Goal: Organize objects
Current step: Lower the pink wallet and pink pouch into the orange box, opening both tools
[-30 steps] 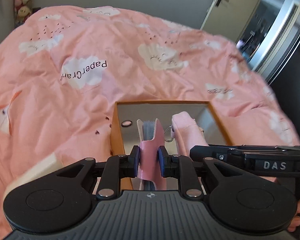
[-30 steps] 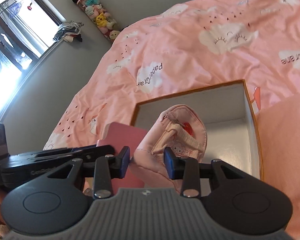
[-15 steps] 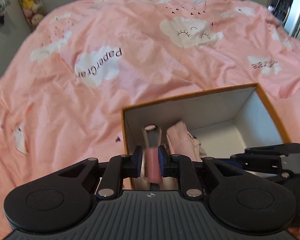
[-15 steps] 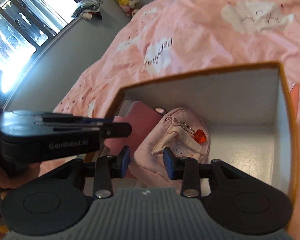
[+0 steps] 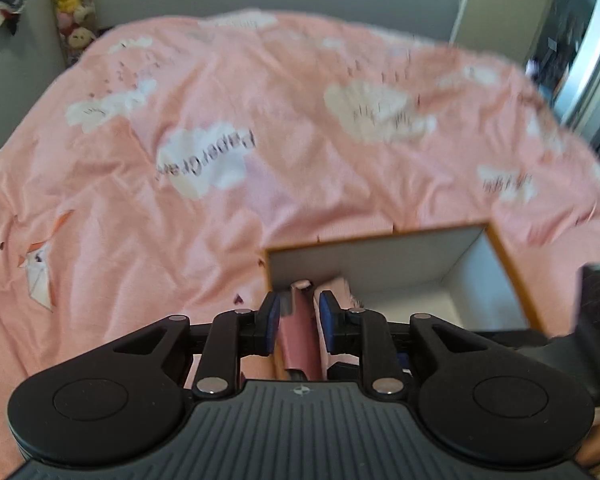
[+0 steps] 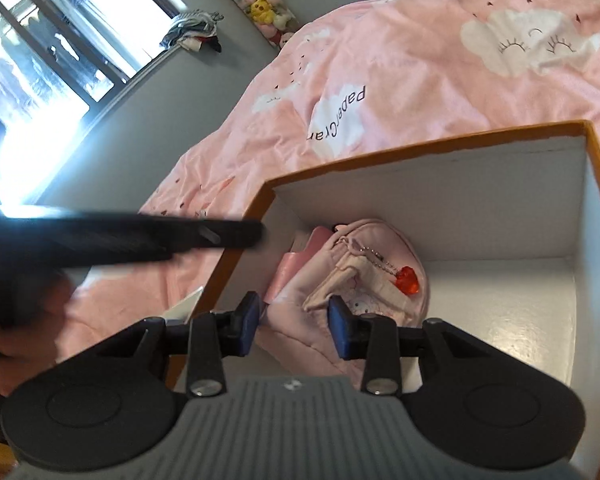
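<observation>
Left gripper: the left gripper (image 5: 299, 322) hung over the near left corner of the box, its jaws opening; the pink notebook (image 5: 298, 334) stood between the blue pads (image 5: 270, 322), with a gap visible on each side, so it was no longer pinched.
Right gripper: the right gripper (image 6: 293, 326) was clamped on the soft fabric of the pink pouch (image 6: 364, 280), its pads (image 6: 342, 332) pressing into the folds.
Pink notebook: upright on edge inside the box, against the left wall, just beside the pouch.
Pink pouch: lying low in the left part of the box, a red heart charm (image 6: 407, 280) on a bead chain resting on its front.
Box: an orange-edged cardboard box (image 6: 440, 148) with white inner walls, sitting on the pink cloud-print duvet (image 5: 219, 120); its right part was bare floor.
Background: a window at the upper left of the right wrist view; the left wrist view was blurred.
</observation>
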{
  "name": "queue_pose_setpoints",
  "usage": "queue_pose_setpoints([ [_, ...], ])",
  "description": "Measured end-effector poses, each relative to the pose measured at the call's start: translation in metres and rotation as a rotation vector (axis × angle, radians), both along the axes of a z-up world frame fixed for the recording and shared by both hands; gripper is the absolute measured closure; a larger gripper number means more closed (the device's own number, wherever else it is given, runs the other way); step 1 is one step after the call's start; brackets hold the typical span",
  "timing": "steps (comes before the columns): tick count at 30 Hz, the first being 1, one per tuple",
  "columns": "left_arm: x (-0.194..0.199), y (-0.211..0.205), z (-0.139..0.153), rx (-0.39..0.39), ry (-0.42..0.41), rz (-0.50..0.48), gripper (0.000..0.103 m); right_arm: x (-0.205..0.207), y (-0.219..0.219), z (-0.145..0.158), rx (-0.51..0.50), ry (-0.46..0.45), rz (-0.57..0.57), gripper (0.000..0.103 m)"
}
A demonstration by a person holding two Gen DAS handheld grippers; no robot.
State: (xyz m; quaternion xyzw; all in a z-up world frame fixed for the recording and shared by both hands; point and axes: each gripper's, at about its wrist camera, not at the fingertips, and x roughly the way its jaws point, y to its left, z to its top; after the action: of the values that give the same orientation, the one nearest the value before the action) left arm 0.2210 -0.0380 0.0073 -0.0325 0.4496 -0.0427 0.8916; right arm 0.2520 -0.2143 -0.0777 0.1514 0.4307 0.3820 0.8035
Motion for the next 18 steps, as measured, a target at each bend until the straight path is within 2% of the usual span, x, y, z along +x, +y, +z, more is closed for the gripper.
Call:
queue_pose_setpoints([
  [2,-0.008,0.011,0.005,-0.028,-0.010,0.024,0.073,0.001,0.006,-0.003,-0.004,0.002,0.010,0.064],
  [5,-0.016,0.025,0.000,-0.072,0.022,0.047,0.073,0.003,0.013,-0.008,0.011,0.001,0.024,0.064],
  [8,-0.023,0.039,-0.014,-0.149,0.065,0.067,0.073,0.001,0.012,-0.003,0.090,-0.055,0.058,0.064],
  [9,-0.025,0.044,-0.018,-0.177,0.080,0.078,0.073,0.001,0.013,-0.001,0.072,-0.069,0.068,0.064],
  [12,-0.029,0.052,-0.030,-0.251,0.115,0.096,0.073,0.002,0.017,-0.003,-0.017,-0.032,0.058,0.063],
  [17,-0.037,0.052,-0.043,-0.318,0.129,0.095,0.073,0.002,0.015,-0.002,-0.103,0.022,0.045,0.055],
  [18,-0.039,0.053,-0.044,-0.330,0.130,0.091,0.077,0.002,0.015,0.000,-0.116,0.021,0.041,0.054],
])
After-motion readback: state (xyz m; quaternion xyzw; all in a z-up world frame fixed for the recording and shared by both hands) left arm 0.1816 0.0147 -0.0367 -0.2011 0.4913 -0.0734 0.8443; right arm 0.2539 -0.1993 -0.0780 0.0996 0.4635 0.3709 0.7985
